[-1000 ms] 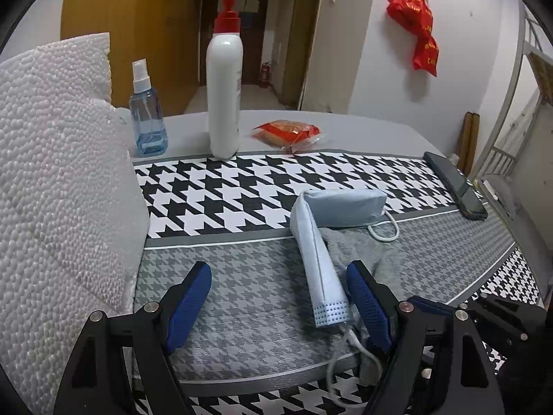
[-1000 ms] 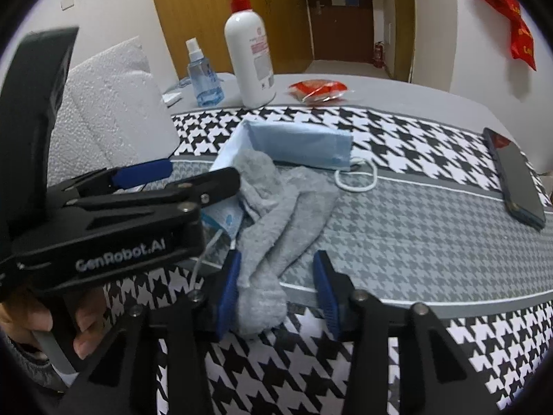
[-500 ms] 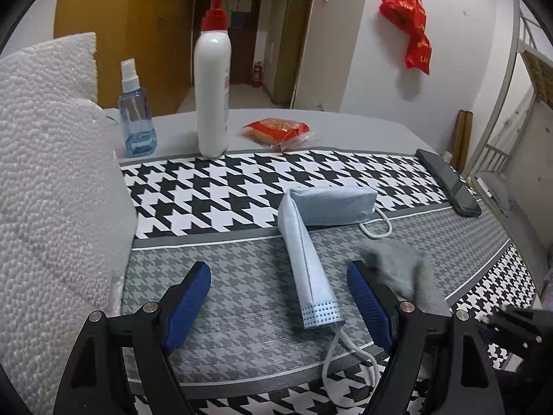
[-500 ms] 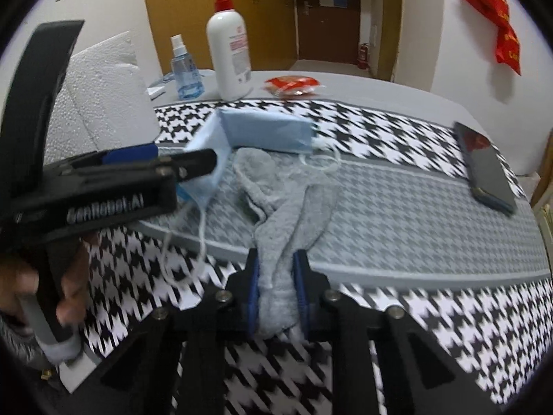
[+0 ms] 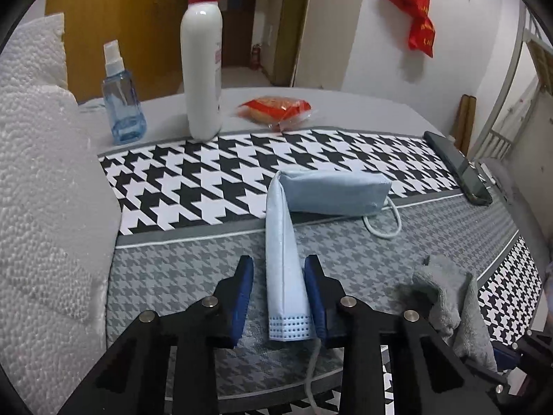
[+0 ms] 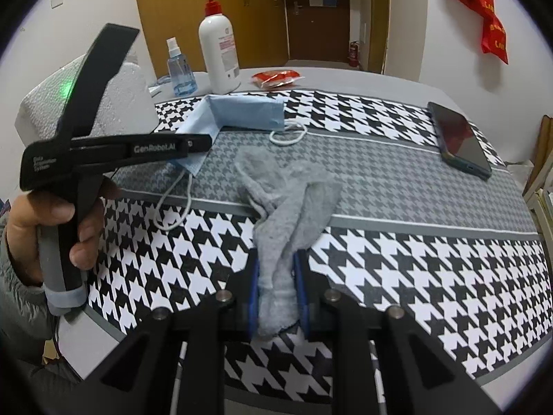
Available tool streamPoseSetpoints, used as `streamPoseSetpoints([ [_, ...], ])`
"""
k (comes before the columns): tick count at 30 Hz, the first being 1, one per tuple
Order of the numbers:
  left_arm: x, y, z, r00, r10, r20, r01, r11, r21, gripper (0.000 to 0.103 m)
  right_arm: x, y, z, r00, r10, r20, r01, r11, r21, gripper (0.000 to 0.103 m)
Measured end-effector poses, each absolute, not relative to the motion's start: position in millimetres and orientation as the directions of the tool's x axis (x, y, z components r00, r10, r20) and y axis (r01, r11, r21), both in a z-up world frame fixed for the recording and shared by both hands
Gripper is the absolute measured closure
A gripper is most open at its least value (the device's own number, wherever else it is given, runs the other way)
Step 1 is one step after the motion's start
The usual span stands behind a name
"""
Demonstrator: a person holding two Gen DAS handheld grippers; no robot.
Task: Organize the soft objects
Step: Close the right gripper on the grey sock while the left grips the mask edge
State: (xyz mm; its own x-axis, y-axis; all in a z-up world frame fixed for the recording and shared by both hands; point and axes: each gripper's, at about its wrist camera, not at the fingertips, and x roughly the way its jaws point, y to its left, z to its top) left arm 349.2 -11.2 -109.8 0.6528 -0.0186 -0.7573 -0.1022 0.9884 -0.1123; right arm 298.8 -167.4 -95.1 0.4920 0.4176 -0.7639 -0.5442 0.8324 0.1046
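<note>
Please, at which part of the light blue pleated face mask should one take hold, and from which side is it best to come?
Grip the light blue pleated face mask at its near short end, coming from the front table edge. That end points at the left gripper, whose pads already flank the narrow folded strip. The far half is bent sideways and lies flat, which probably makes it harder to pinch.

Your pale blue face mask (image 5: 287,242) lies bent in an L on the houndstooth cloth; your crumpled grey sock (image 6: 287,207) lies beside it.

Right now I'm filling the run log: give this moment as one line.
left gripper: closing around blue face mask, gap remains | right gripper: shut on grey sock | both on houndstooth cloth
</note>
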Motion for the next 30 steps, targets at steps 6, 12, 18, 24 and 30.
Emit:
streamPoseSetpoints([
  [6, 352, -8, -110, 0.655, -0.042, -0.754, -0.086, 0.988, -0.13, 0.095, 296, -164, -94, 0.518, 0.378, -0.767, -0.543, 0.839, 0.047, 0.067],
  [12, 347, -13, -103, 0.687, -0.058, -0.724, -0.05, 0.991, -0.127, 0.095, 299, -166, -86, 0.55, 0.375, -0.746, -0.525, 0.85, 0.039, 0.041],
  [18, 344, -13, -100, 0.697, -0.068, -0.714, -0.041, 0.99, -0.135, 0.095, 309, -155, -87, 0.549, 0.374, -0.748, -0.529, 0.848, 0.036, 0.041],
  [24, 341, -14, -97, 0.71, -0.078, -0.7, -0.031, 0.989, -0.142, 0.095, 313, -152, -94, 0.542, 0.347, -0.766, -0.509, 0.86, 0.029, 0.042],
  [30, 338, -16, -96, 0.717, -0.084, -0.692, -0.019, 0.99, -0.14, 0.095, 311, -149, -96, 0.548, 0.331, -0.768, -0.508, 0.861, 0.009, 0.058],
])
